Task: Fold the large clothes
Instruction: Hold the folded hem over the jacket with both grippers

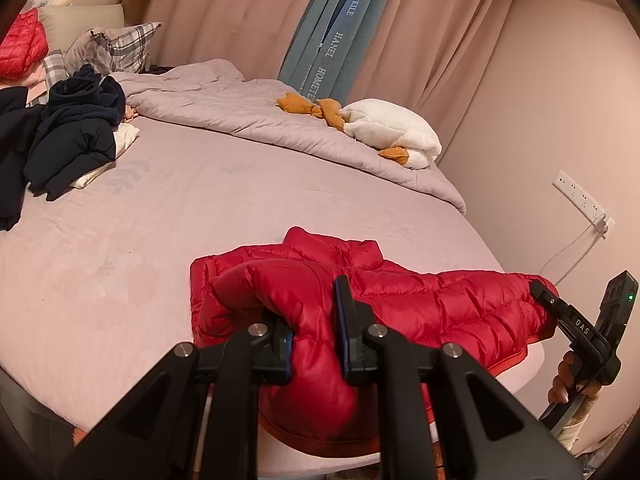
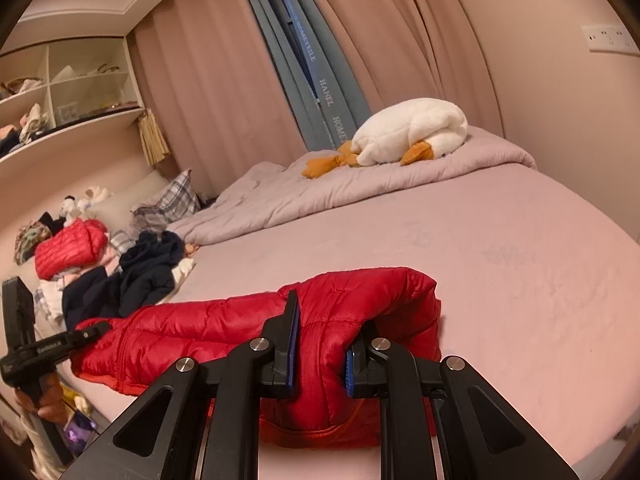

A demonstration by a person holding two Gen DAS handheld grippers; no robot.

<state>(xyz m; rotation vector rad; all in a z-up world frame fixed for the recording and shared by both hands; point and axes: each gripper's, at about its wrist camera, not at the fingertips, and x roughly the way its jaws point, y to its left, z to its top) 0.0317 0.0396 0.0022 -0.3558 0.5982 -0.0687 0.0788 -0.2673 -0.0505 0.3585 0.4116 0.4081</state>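
Observation:
A red puffer jacket point(image 1: 420, 304) lies across the near edge of the bed point(image 1: 180, 216); it also shows in the right wrist view point(image 2: 192, 328). My left gripper point(image 1: 316, 340) is shut on a bunched fold at the jacket's left end. My right gripper point(image 2: 320, 360) is shut on a fold at the jacket's right end. The right gripper also shows at the jacket's far right in the left wrist view point(image 1: 540, 292), and the left gripper shows at the left in the right wrist view point(image 2: 96, 330). Both ends are lifted slightly off the sheet.
A pile of dark clothes point(image 1: 76, 128) and another red jacket point(image 1: 22, 46) lie at the bed's head. A grey quilt point(image 1: 256, 116) with a white plush goose point(image 1: 396, 132) lies along the far side. A wall with a socket strip point(image 1: 580, 196) is to the right. Shelves point(image 2: 60, 96) stand at the left.

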